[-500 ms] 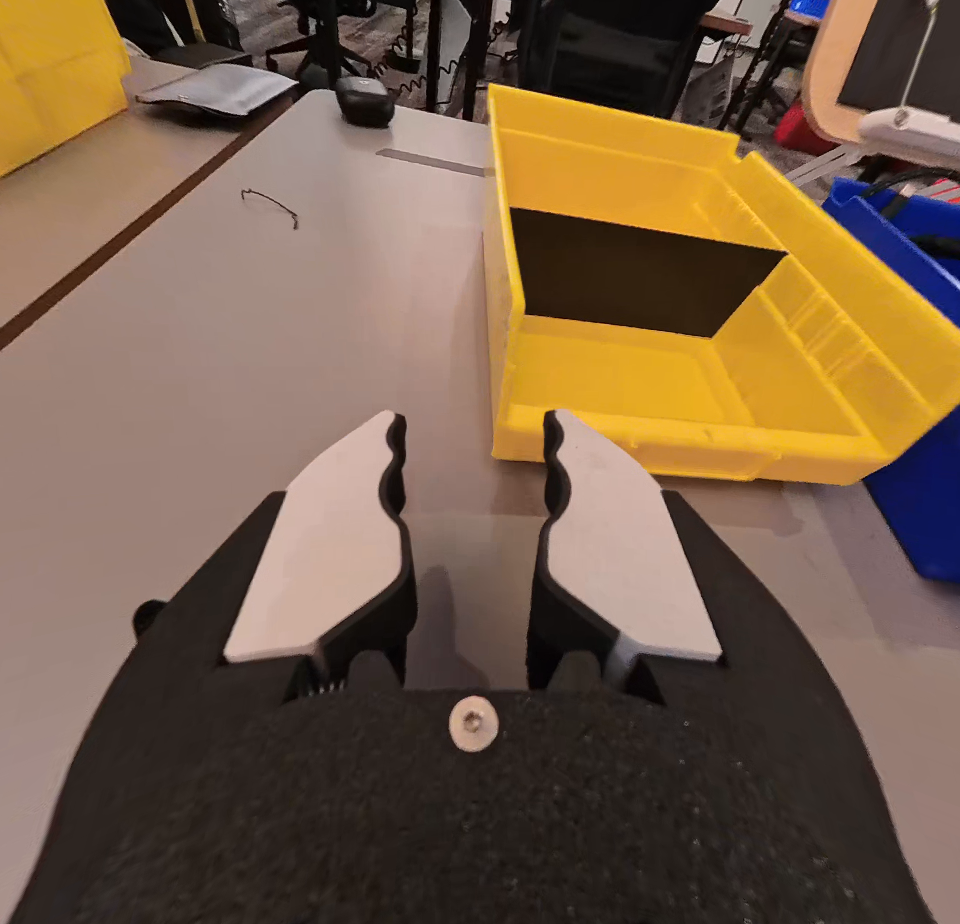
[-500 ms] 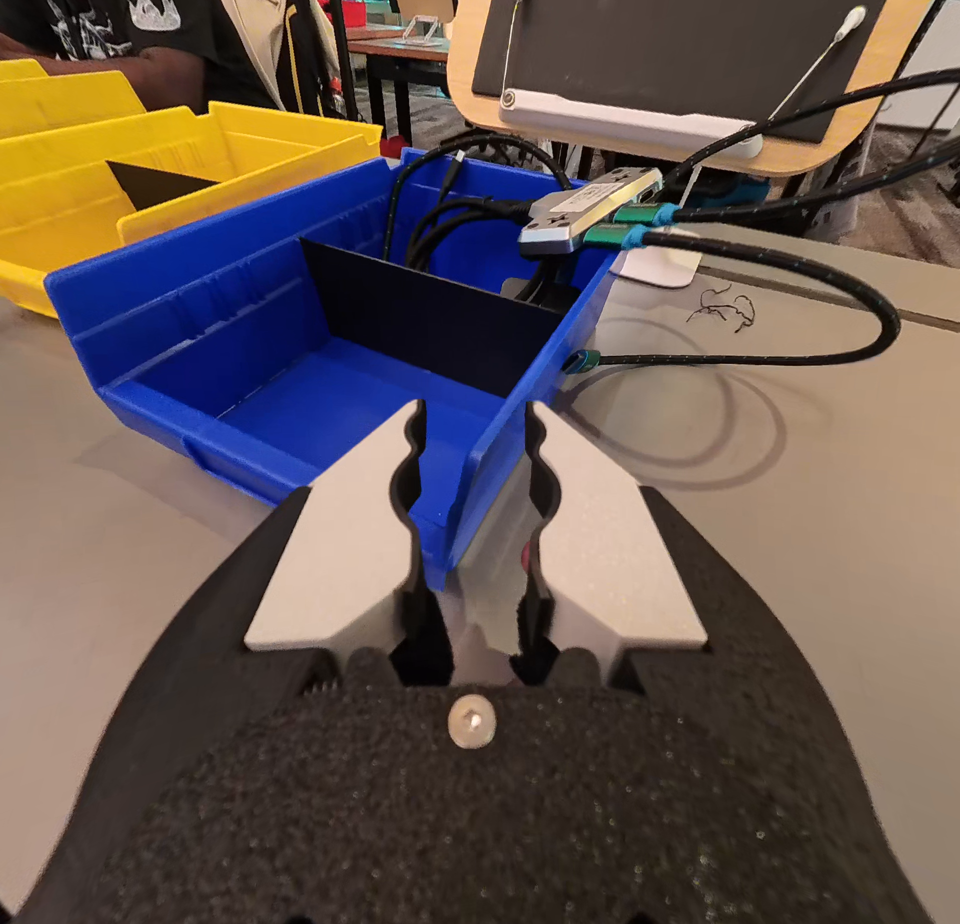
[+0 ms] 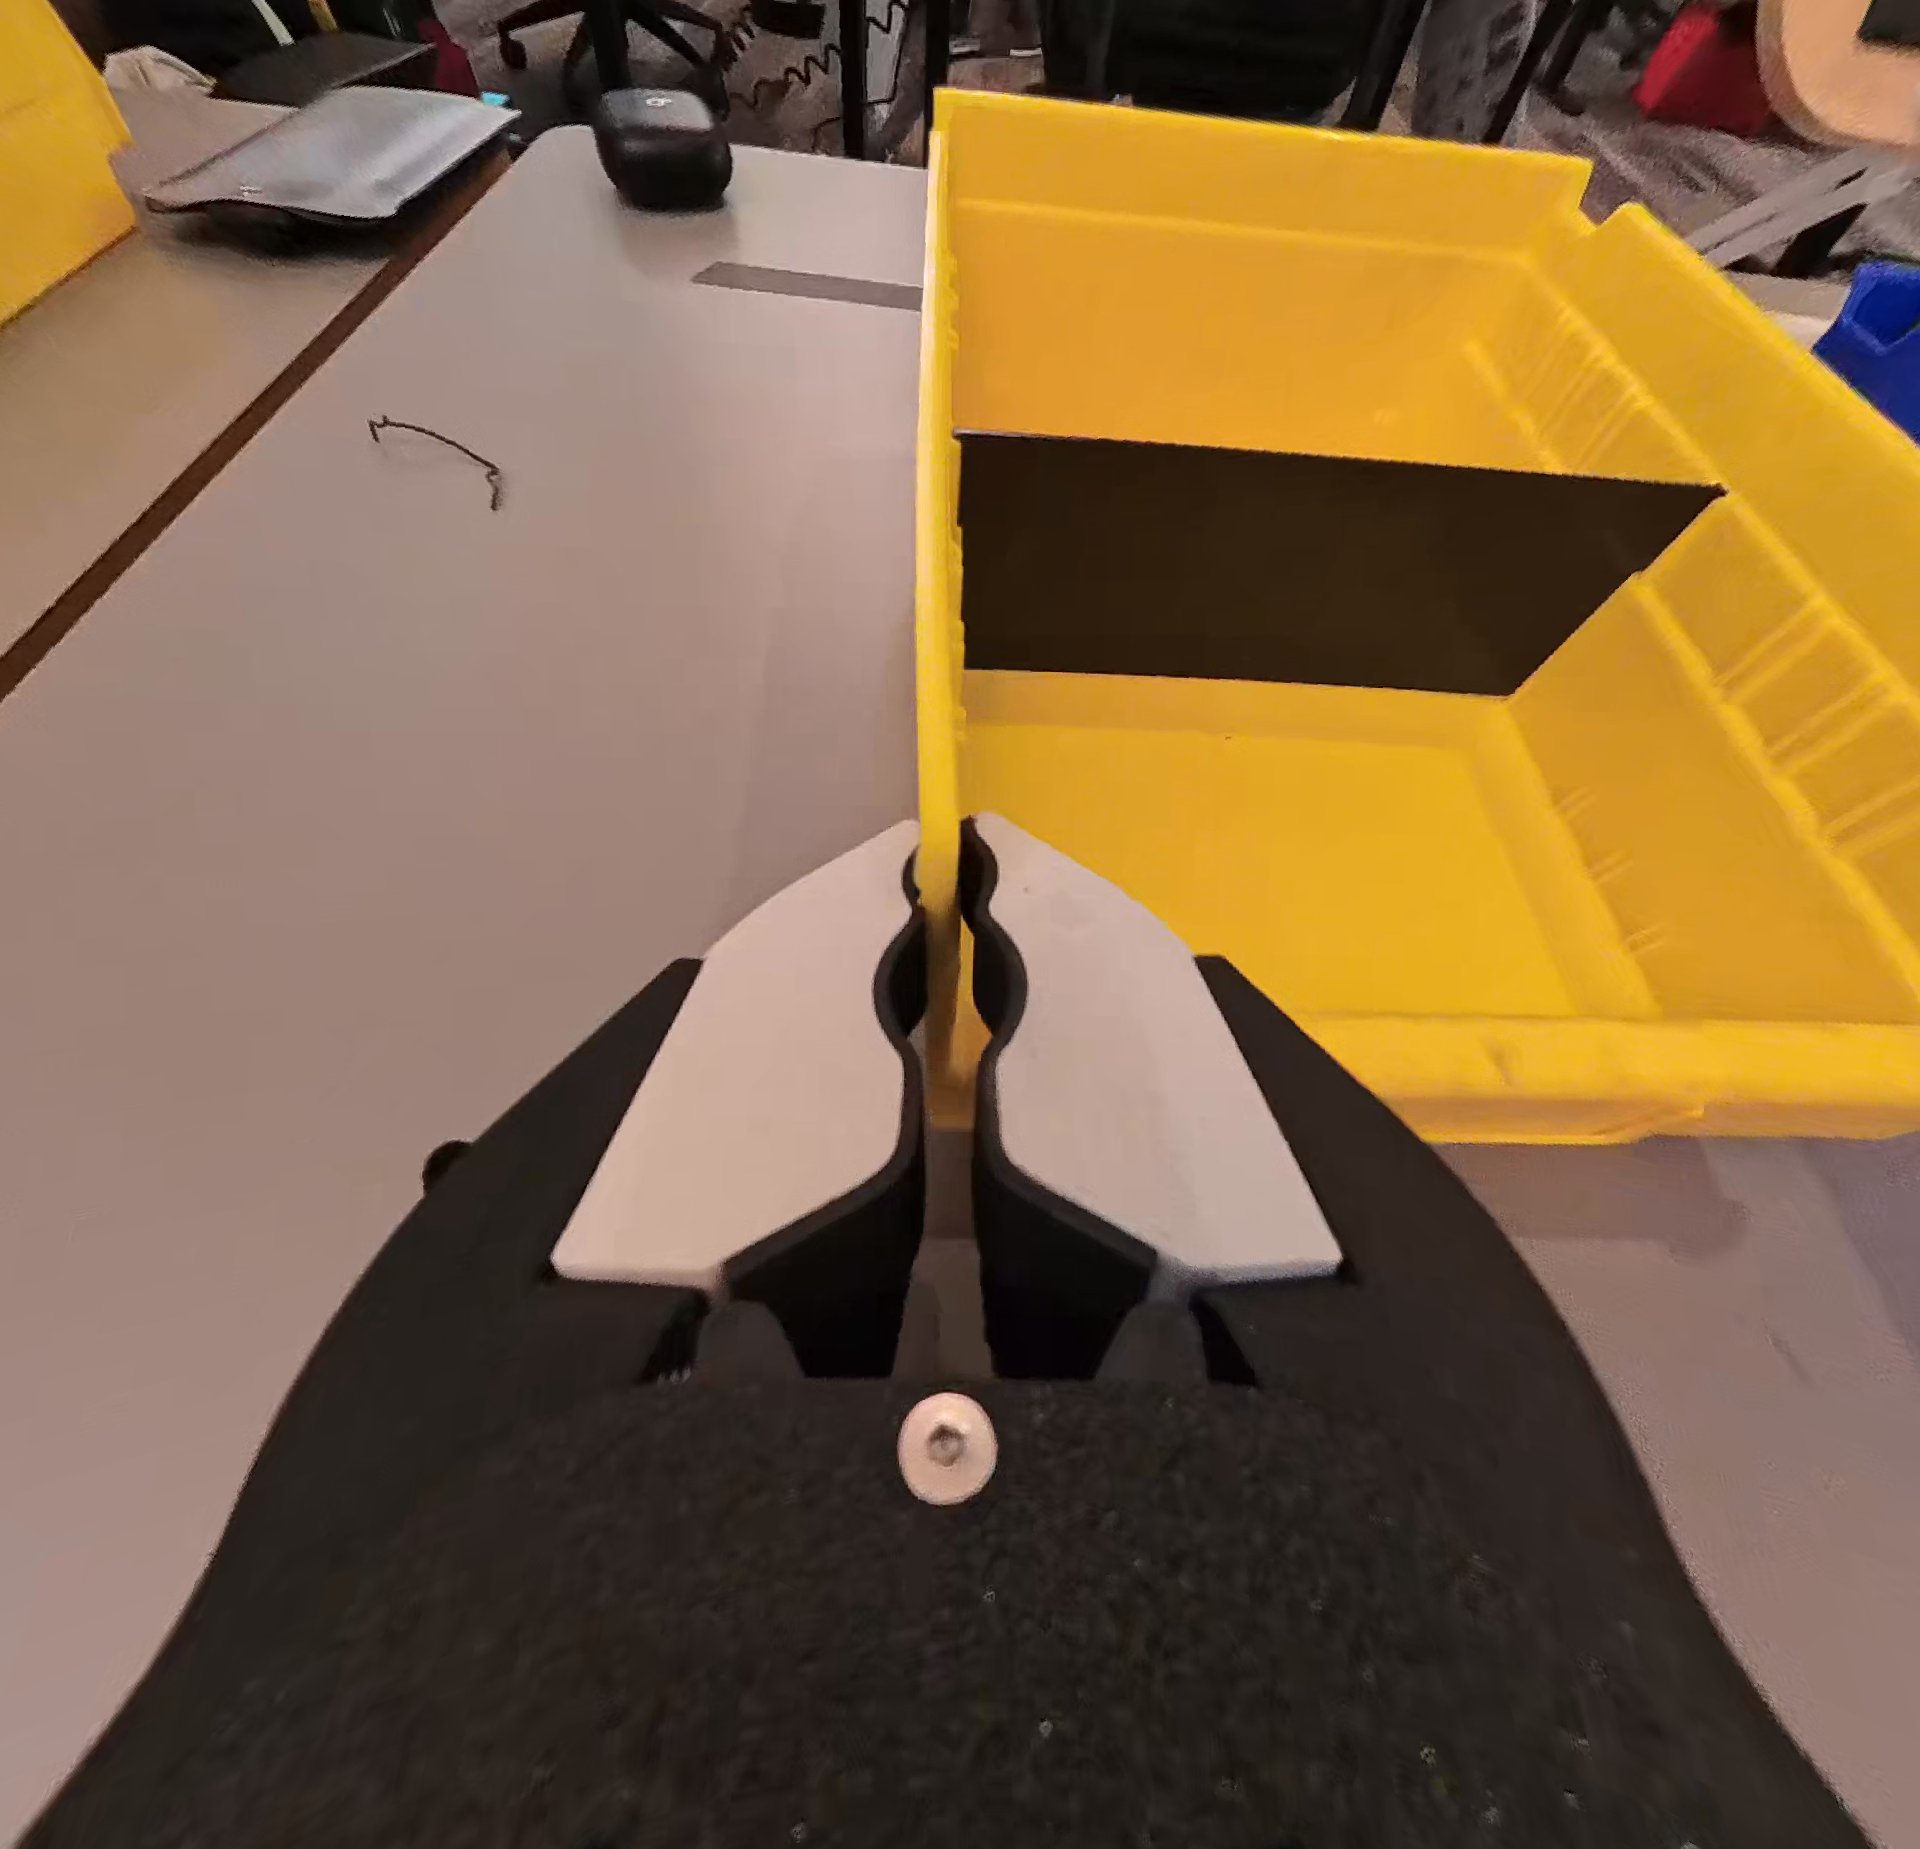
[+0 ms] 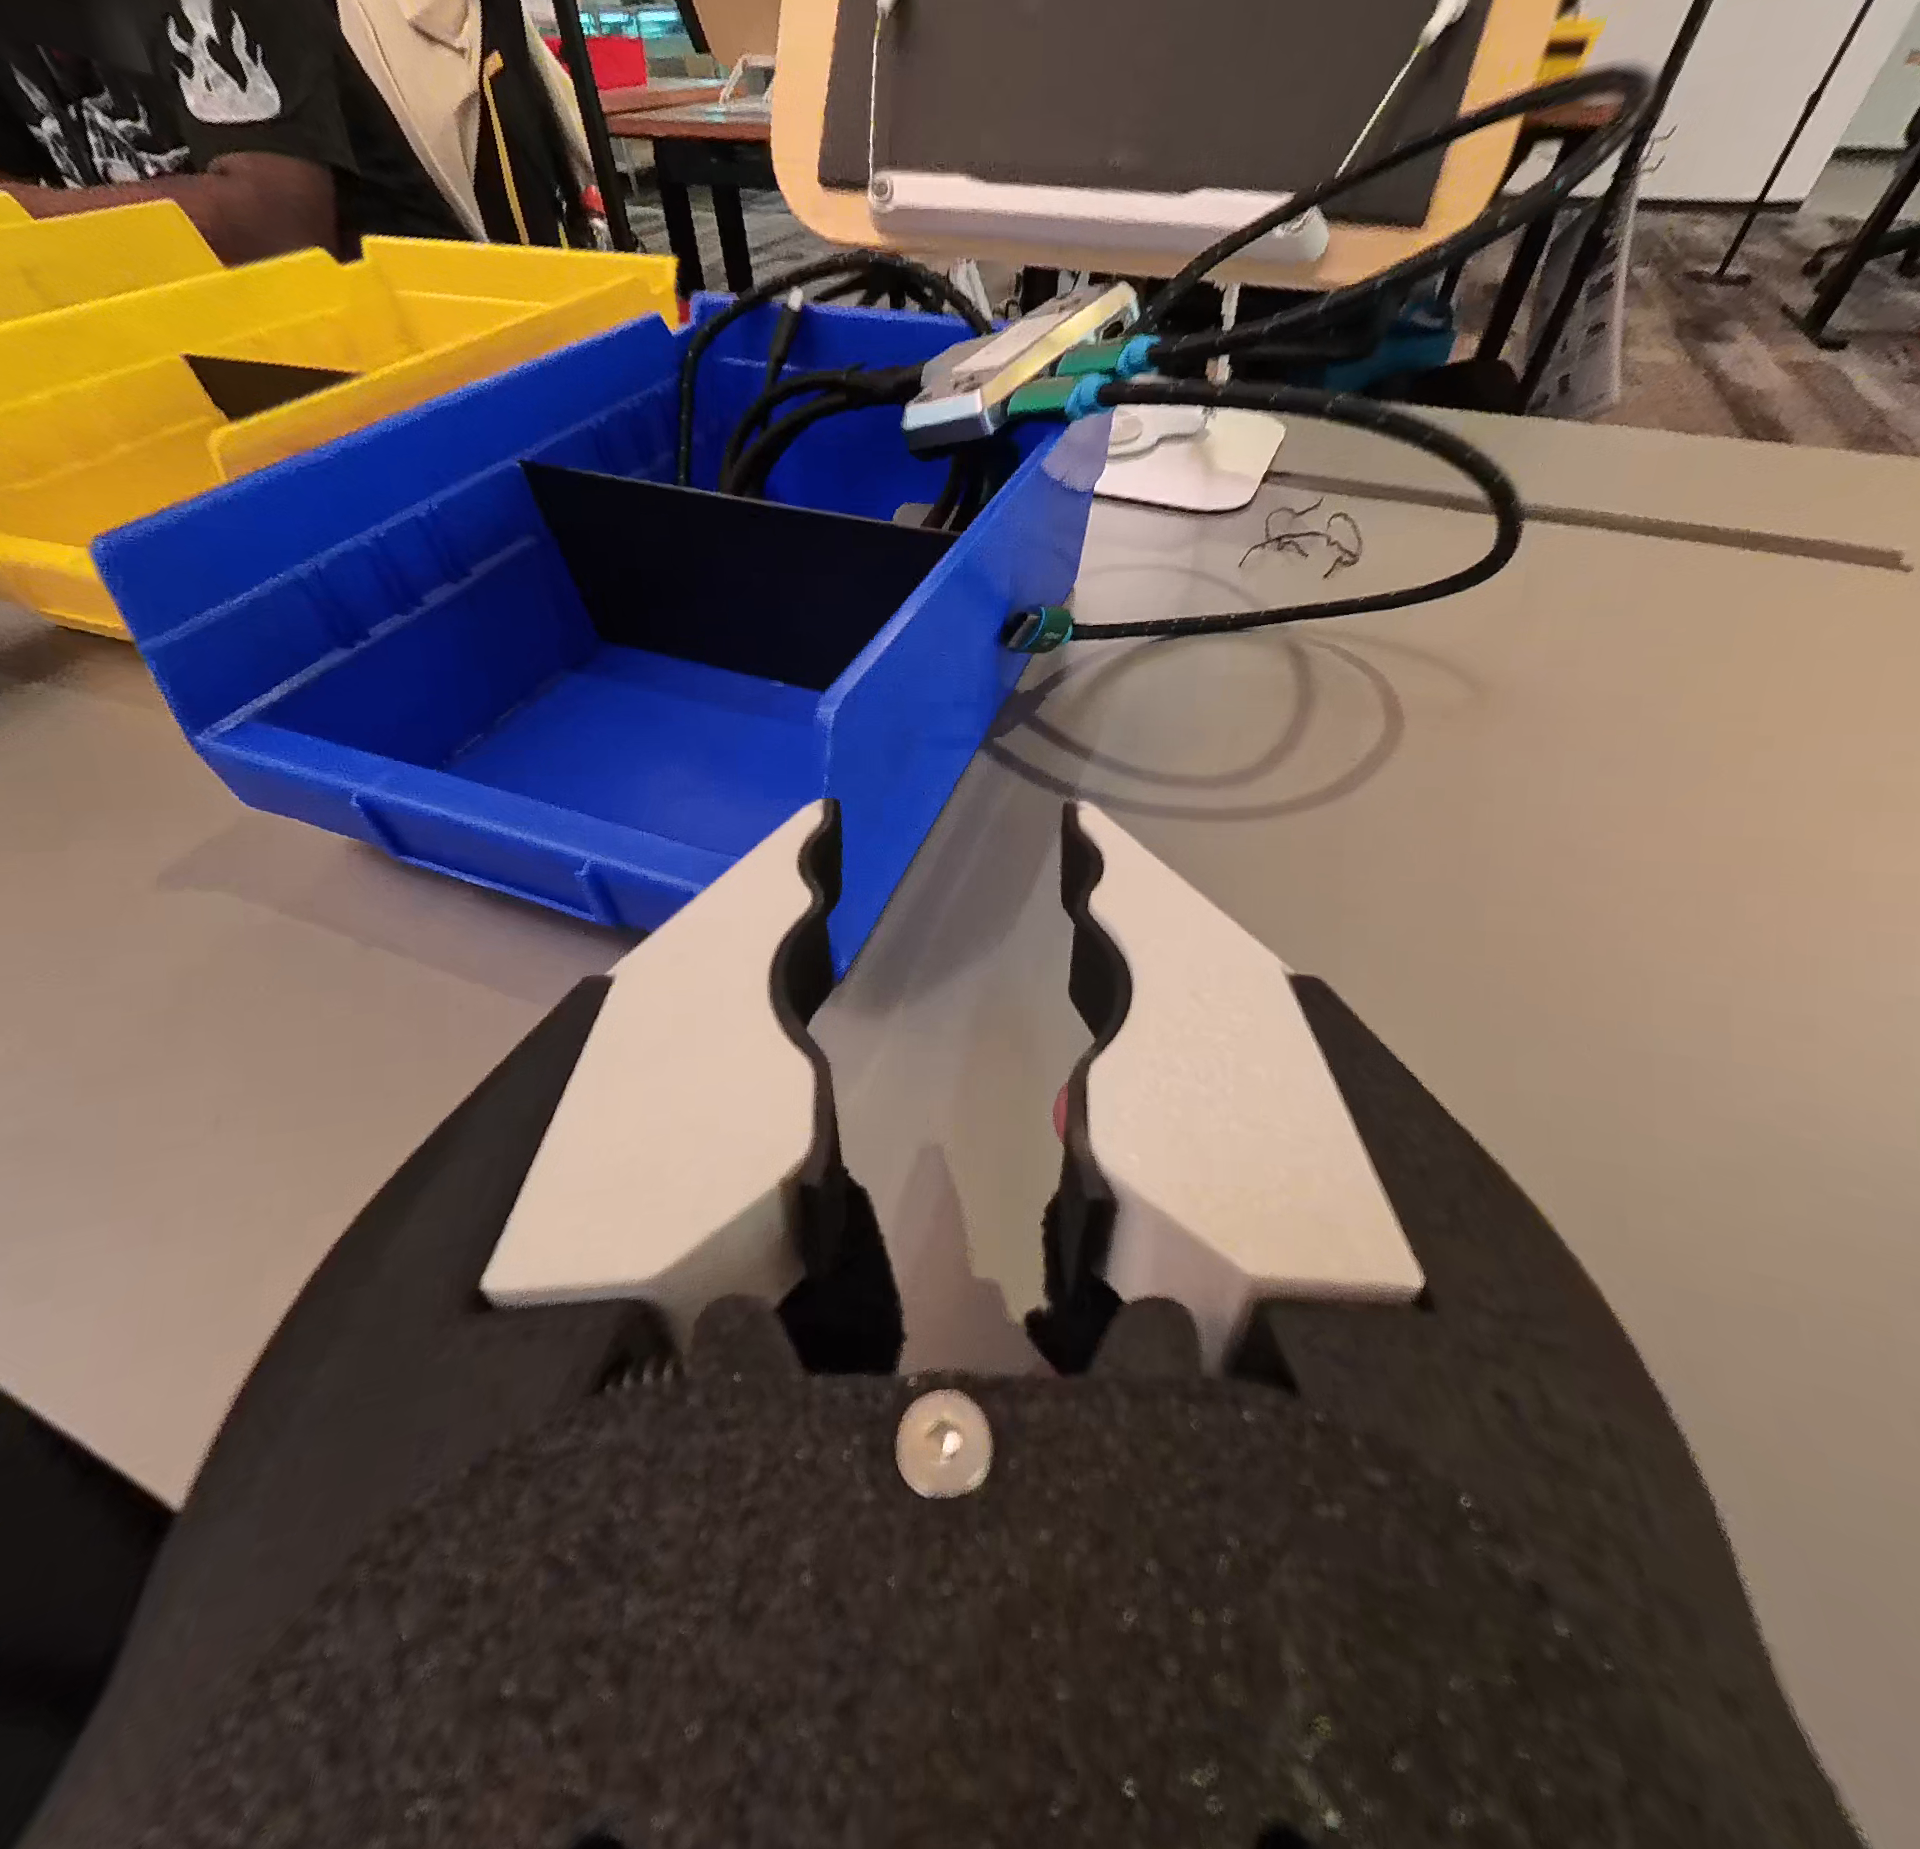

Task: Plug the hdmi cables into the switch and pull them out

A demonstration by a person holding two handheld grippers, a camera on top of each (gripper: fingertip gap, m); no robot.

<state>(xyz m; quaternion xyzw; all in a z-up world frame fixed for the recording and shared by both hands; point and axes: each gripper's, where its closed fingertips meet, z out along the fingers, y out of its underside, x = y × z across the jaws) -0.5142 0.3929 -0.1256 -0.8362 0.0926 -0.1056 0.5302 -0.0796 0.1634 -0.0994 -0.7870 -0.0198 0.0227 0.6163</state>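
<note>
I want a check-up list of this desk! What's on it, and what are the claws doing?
Surface: grey table, mostly bare.
Job's things: silver switch propped on the blue bin rim, two cables plugged in; one loose plug beside the bin.
Clutter: yellow bin, thread scraps.
Claws: left claw shut on the yellow bin's wall; right claw open, empty.
Cables: looped over table.
Surroundings: chairs, board stand, a person.
</note>
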